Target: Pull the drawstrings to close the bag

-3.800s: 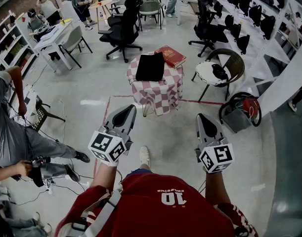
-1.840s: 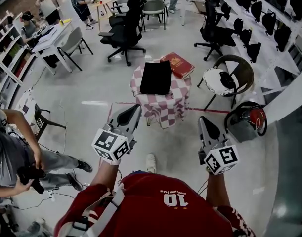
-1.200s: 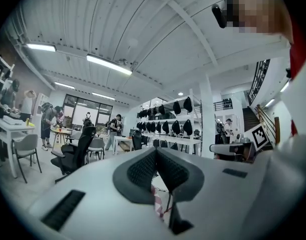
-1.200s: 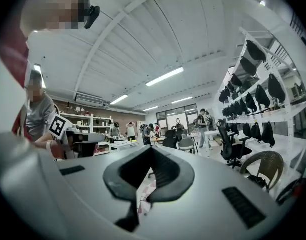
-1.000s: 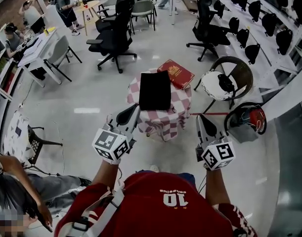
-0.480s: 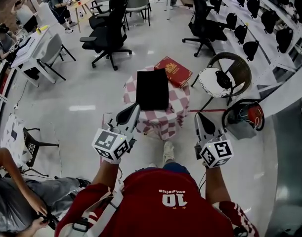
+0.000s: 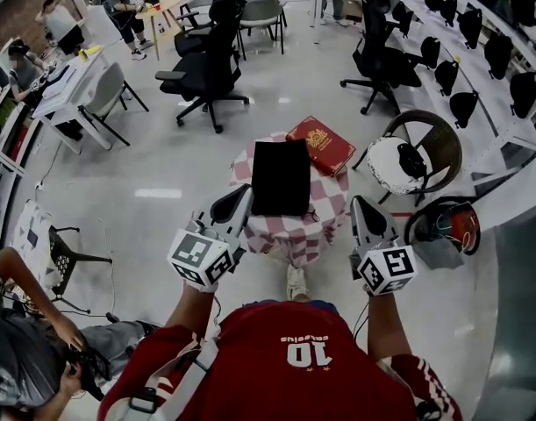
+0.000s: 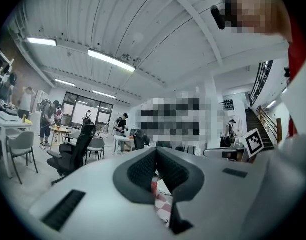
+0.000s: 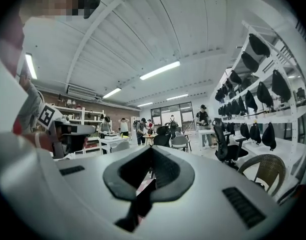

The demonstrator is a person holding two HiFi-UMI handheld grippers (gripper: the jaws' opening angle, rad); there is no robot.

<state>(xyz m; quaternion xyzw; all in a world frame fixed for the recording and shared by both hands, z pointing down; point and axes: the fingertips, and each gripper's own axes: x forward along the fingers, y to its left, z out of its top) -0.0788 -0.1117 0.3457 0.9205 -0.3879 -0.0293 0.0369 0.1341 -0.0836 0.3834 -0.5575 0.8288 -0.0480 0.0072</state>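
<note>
The black bag [image 7: 281, 176] lies on the checkered bench [image 7: 331, 207], and we cannot make out its drawstrings. Our left gripper [image 7: 241, 196] and right gripper [image 7: 359, 205] hover at its near edge, jaws together and empty, with open floor [image 7: 162, 182] around.

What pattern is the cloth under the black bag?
The cloth is pink-and-white checked; the head view shows it best.

The head camera looks steeply down over the person's red shirt [image 7: 285, 358], with the left gripper [image 7: 239, 196] and right gripper [image 7: 359, 203] close below it and the checked table [image 7: 325, 207] just beyond them. Each gripper camera sits right behind its own jaws and tilts upward, so the ceiling [image 8: 142, 34] fills most of its view and the room lies far off. The head and left gripper views share the table's cloth, and each gripper view catches the other's marker cube [image 8: 254, 141] at its edge.
</note>
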